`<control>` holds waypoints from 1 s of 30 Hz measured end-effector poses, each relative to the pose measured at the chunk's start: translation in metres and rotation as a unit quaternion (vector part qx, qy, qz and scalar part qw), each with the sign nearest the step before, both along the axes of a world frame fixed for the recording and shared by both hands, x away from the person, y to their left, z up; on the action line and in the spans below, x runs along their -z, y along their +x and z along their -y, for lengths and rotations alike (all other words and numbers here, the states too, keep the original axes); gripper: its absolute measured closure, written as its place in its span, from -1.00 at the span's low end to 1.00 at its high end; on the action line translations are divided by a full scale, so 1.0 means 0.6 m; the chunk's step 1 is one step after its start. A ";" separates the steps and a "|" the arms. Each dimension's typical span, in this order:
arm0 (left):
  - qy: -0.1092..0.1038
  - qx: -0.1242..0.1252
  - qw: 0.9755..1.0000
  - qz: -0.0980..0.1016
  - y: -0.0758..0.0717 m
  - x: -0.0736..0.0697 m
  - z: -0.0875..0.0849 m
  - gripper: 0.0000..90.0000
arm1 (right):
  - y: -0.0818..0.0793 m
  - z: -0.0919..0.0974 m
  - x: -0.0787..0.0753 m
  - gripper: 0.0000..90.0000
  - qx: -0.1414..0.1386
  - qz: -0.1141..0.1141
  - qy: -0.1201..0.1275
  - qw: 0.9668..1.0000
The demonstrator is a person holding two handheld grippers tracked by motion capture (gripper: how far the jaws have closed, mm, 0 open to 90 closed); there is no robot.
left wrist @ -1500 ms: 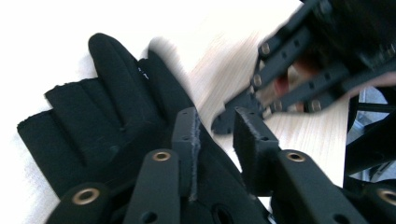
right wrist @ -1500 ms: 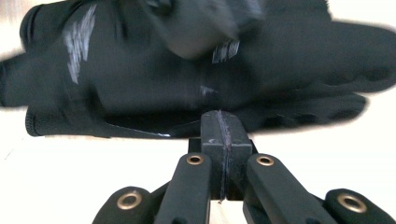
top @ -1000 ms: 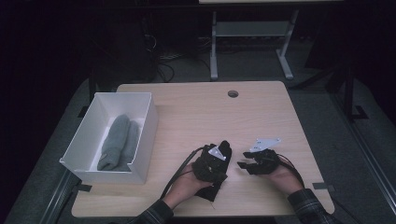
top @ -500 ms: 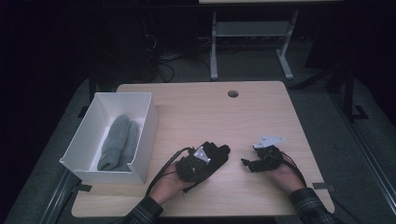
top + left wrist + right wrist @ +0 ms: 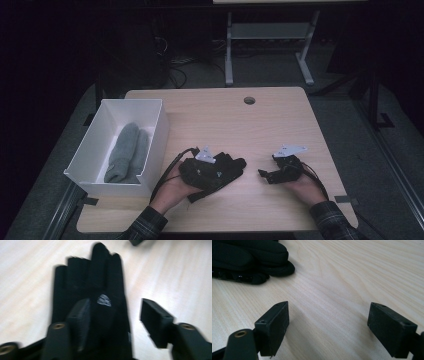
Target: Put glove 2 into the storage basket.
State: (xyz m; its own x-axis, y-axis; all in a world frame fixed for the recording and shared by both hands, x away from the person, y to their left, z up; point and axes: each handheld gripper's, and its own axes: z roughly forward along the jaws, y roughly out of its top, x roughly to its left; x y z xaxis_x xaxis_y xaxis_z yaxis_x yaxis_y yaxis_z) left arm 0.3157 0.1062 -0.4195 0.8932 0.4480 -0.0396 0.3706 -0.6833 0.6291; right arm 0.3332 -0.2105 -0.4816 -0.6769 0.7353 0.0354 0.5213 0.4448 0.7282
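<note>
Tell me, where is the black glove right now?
In the high view the black glove lies near the table's front edge, under the left gripper, right of the white box.

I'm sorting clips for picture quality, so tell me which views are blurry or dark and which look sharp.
High view: dim, room behind nearly black, wooden table lit evenly, black glove lacks detail. Left gripper view: smeared by motion blur, glove edges and tongs soft. Right gripper view: sharp on the wood grain and tongs, bright, soft shadows under the pads.
</note>
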 end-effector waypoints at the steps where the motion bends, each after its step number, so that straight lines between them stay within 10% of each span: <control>1: 0.005 -0.001 1.000 0.004 0.004 0.003 -0.001 -0.27 | 0.000 0.000 0.000 -0.61 0.000 0.000 0.000 1.000; 14: 0.053 -0.012 0.998 0.013 0.031 0.050 0.011 -0.64 | 0.000 -0.001 0.000 -0.61 0.002 -0.001 0.000 1.000; 30: 0.043 -0.013 0.999 -0.003 0.038 0.060 0.004 -0.55 | 0.000 -0.001 0.000 -0.61 0.002 -0.001 0.000 1.000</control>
